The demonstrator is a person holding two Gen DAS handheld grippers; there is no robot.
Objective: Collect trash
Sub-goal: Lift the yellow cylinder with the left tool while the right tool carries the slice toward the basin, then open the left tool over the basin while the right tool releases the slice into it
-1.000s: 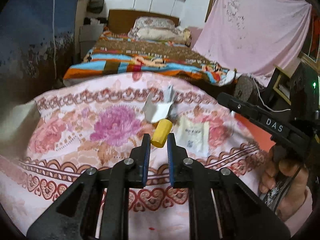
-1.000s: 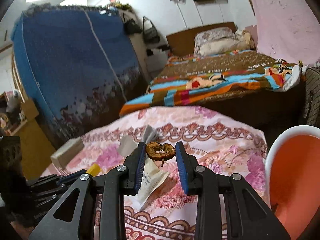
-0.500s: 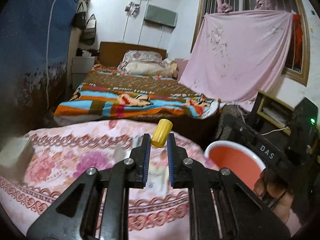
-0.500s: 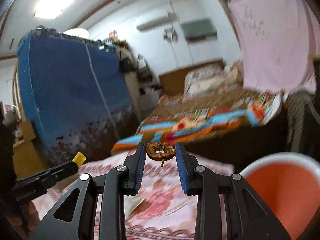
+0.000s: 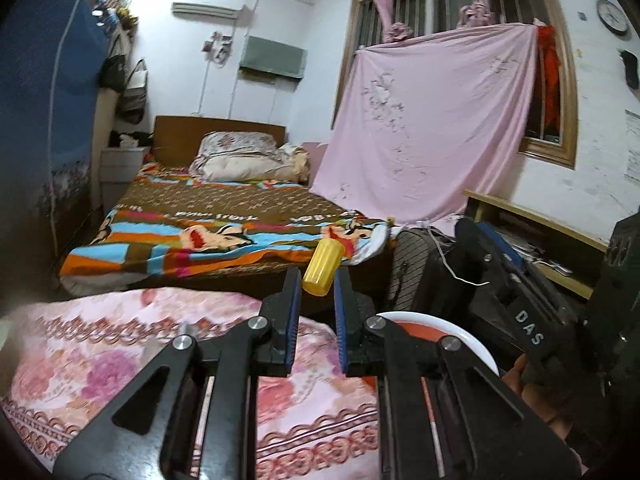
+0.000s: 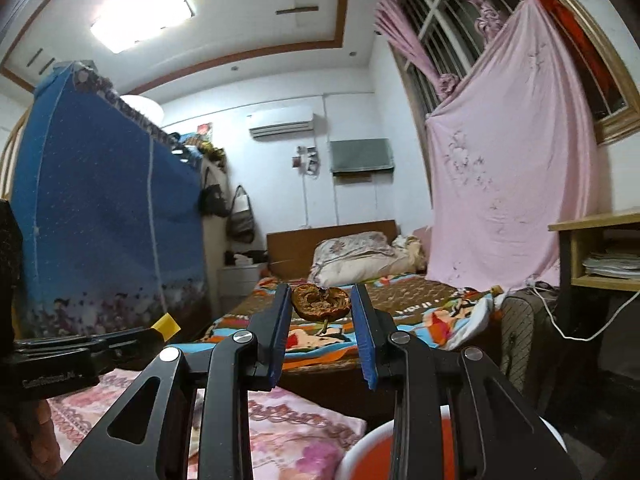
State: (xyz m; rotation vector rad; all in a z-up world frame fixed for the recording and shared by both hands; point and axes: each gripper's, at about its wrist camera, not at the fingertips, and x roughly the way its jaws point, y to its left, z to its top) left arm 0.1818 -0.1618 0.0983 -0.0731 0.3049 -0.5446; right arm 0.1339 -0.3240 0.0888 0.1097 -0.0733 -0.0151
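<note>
Left gripper (image 5: 316, 280): black frame, blue pads. Jaws closed to a narrow gap on a small yellow cap (image 5: 322, 267), pinched at its lower end; the cap leans to the right and stands out past the fingertips. Held in the air beyond the far edge of the table (image 5: 120, 360), with the bed behind it in the view. In the right wrist view this gripper comes in from the left border, the yellow cap (image 6: 166, 326) showing at its tip.

Right gripper (image 6: 322, 306): same make. Jaws partly open and clamped on a brown dried fruit slice (image 6: 321, 303), which spans the gap between the pads near their tips; a short stem hangs under it. Held level, past the table's far edge. In the left wrist view its black body, marked DAS, crosses the right side, and part of a hand (image 5: 532, 396) grips it.

Bin (image 5: 448, 330): white rim, orange inside. Stands off the table's right edge, low in both views, just below and behind the jaws of each gripper.

Table: covered with a pink floral cloth; only its far right part shows.

Bed (image 5: 208, 232): striped multicolour blanket, pillows at a wooden headboard, beyond the table.

Pink sheet (image 5: 432, 128): hung across the window, right of the bed.
</note>
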